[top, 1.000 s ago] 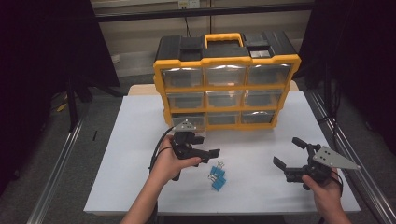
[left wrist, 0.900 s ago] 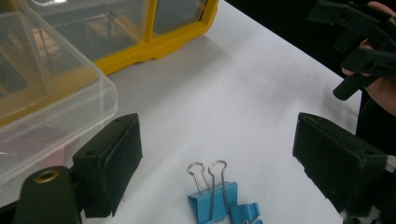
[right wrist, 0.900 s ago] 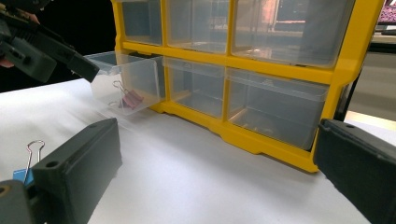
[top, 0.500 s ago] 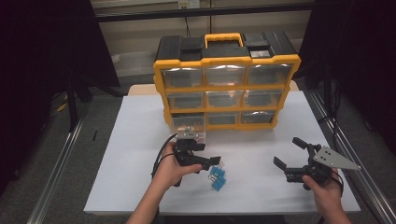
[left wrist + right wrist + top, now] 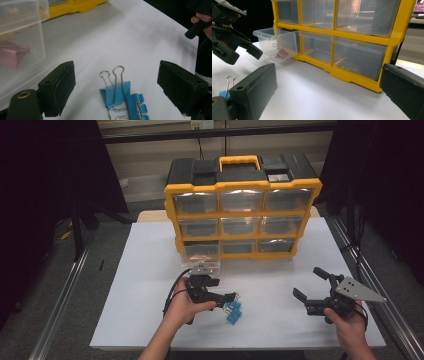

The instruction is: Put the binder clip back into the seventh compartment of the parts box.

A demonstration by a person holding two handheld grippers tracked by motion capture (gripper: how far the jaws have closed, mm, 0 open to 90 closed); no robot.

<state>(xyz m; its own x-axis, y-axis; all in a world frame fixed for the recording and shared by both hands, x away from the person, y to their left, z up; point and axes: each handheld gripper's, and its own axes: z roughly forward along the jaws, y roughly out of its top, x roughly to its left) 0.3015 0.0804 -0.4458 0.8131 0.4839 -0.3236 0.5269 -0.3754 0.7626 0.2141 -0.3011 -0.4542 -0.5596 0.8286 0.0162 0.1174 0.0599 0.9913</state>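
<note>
Two blue binder clips (image 5: 233, 312) lie side by side on the white table top (image 5: 150, 270), in front of the yellow drawer organizer (image 5: 242, 215). My left gripper (image 5: 225, 290) hangs low just over them, open. In the left gripper view its jaws stand wide apart on either side of the clips (image 5: 117, 93), touching neither. My right gripper (image 5: 310, 283) is held open above the table at the right, with nothing between its jaws (image 5: 328, 75). It faces the organizer.
The organizer's bottom-left clear drawer (image 5: 202, 251) is pulled out, with a pink binder clip (image 5: 282, 53) inside. The other drawers are shut. In the right gripper view, the left gripper (image 5: 243, 56) shows at far left. Dark floor and metal rails flank the table.
My left gripper has sunk toward the blue clips and shifted a little right, its jaws staying open. The right gripper has kept still.
</note>
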